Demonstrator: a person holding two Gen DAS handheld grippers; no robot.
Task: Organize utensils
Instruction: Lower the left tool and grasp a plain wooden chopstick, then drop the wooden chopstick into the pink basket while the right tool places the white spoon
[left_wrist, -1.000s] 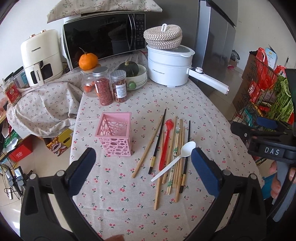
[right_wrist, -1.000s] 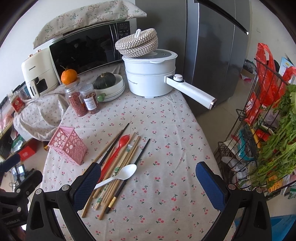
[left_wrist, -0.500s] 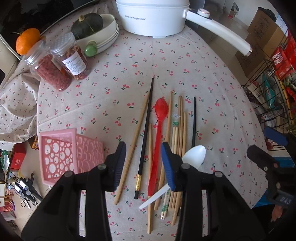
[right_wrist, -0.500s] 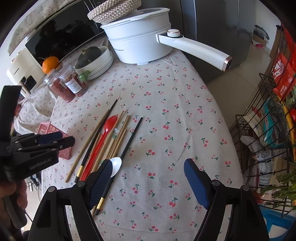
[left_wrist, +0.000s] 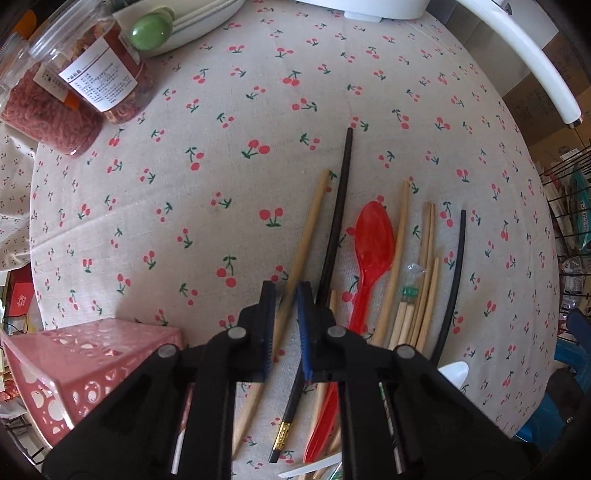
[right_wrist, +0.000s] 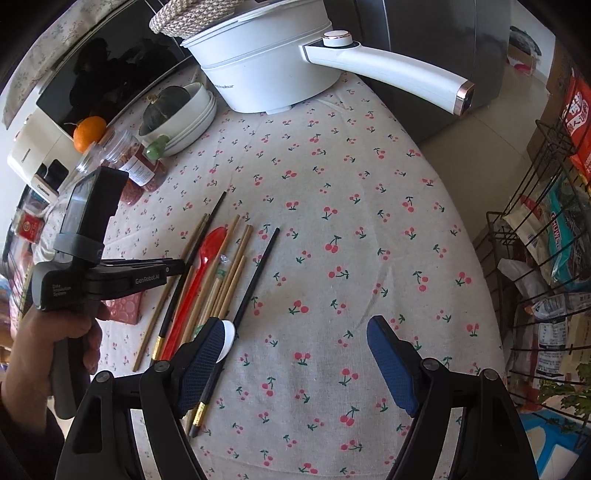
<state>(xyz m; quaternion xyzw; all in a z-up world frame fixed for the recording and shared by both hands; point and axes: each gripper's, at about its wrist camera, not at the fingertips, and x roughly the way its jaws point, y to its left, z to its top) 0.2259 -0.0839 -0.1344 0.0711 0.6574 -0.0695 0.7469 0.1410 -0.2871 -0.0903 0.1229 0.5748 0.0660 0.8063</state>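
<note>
Several utensils lie on the cherry-print tablecloth: wooden chopsticks (left_wrist: 421, 280), two black chopsticks (left_wrist: 334, 229), a red spoon (left_wrist: 373, 243) and a white spoon (right_wrist: 228, 341). My left gripper (left_wrist: 285, 295) is down at the cloth, its jaws nearly closed around a wooden chopstick (left_wrist: 306, 236); it also shows in the right wrist view (right_wrist: 177, 266). A pink perforated holder (left_wrist: 74, 354) stands at the lower left. My right gripper (right_wrist: 295, 350) is open and empty above the cloth, its left finger (right_wrist: 201, 363) over the white spoon.
Two jars (left_wrist: 74, 81) and stacked bowls with a squash (right_wrist: 173, 107) sit behind the utensils. A white electric pot (right_wrist: 266, 62) with a long handle (right_wrist: 388, 70) stands at the back. A wire rack of groceries (right_wrist: 546, 266) is on the right, beyond the table edge.
My left gripper has dropped down to the utensils and narrowed its jaws around a wooden chopstick. My right gripper has lowered and moved closer to the table, staying open.
</note>
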